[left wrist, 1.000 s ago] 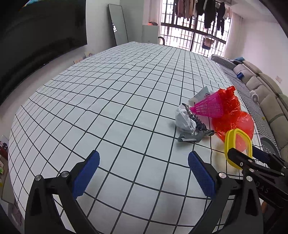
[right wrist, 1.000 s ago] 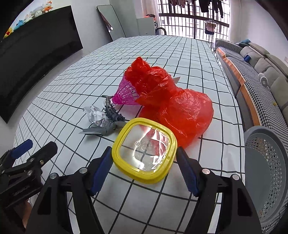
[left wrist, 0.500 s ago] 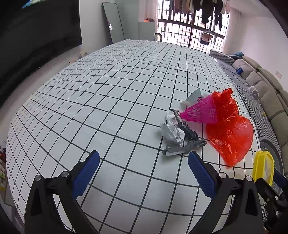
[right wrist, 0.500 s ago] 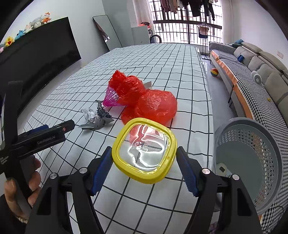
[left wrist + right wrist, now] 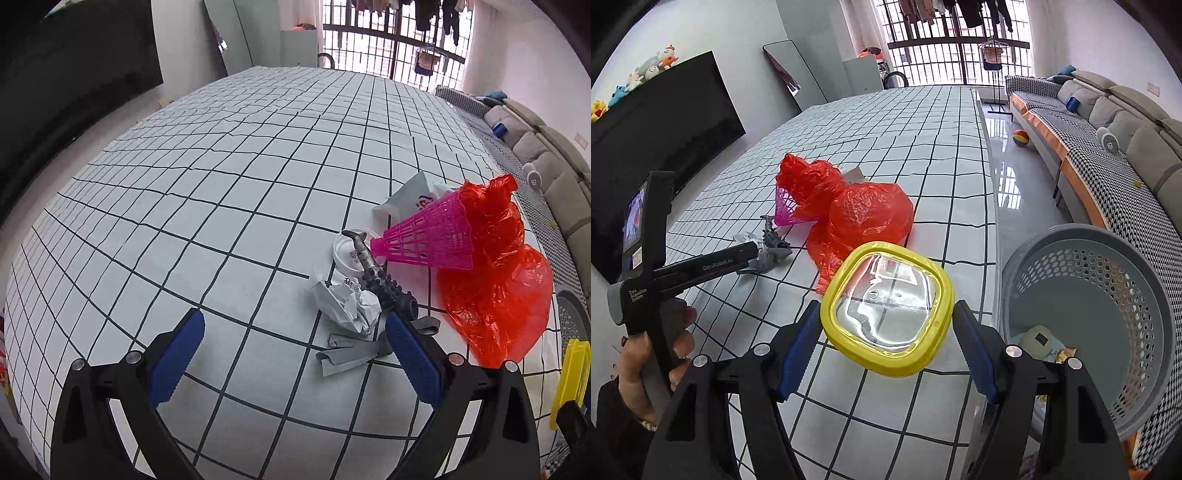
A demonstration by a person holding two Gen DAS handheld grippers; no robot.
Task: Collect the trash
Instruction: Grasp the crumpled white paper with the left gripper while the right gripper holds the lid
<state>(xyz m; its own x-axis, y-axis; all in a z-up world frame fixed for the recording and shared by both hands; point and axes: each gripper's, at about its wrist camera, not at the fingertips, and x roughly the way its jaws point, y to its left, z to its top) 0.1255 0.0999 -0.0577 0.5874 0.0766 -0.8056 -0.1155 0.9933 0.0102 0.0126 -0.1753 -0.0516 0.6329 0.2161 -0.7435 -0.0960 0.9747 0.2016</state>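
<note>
The yellow-rimmed lid (image 5: 889, 314) is clamped by its 2 opposite edges in the right hand-held gripper (image 5: 886, 345), held above the tabletop (image 5: 905, 155) edge, just beside the grey basket (image 5: 1145, 280). It is best carried fully over the basket rim before being let go. A few wrappers are seen at the basket's bottom. Farther from the basket, the left hand-held gripper (image 5: 291, 354) is spread wide and empty near the crumpled paper (image 5: 347, 306); beyond lies the red bag (image 5: 857, 214).

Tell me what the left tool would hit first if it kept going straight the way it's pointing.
Most likely the bare checked tablecloth. The open left tool points at it, left of the crumpled paper; depth is unclear.
</note>
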